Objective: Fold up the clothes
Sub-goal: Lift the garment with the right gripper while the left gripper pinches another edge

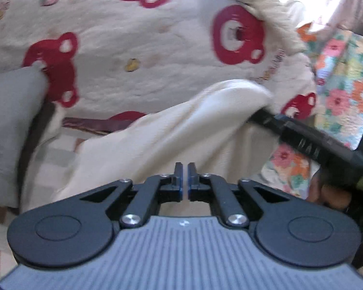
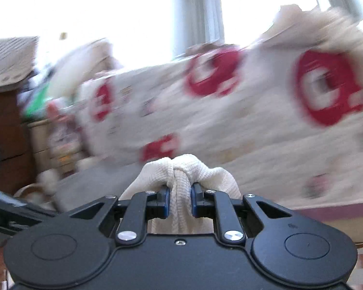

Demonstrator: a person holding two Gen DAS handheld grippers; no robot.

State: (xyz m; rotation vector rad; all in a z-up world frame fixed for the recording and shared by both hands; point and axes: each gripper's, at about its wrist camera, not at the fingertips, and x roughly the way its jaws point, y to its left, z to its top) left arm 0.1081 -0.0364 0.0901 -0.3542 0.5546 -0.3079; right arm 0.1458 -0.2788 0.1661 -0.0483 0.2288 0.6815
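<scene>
Left wrist: your left gripper has its jaws nearly together on a thin cream edge, though a firm pinch cannot be told.
The cream garment hangs lifted before the red-bear quilt, with the right gripper reaching in beside it. Right wrist: your right gripper clamps a bunched fold of the same cream knit. The garment is airborne and loose; no finished fold shows, so laying flat and creasing remain.
</scene>
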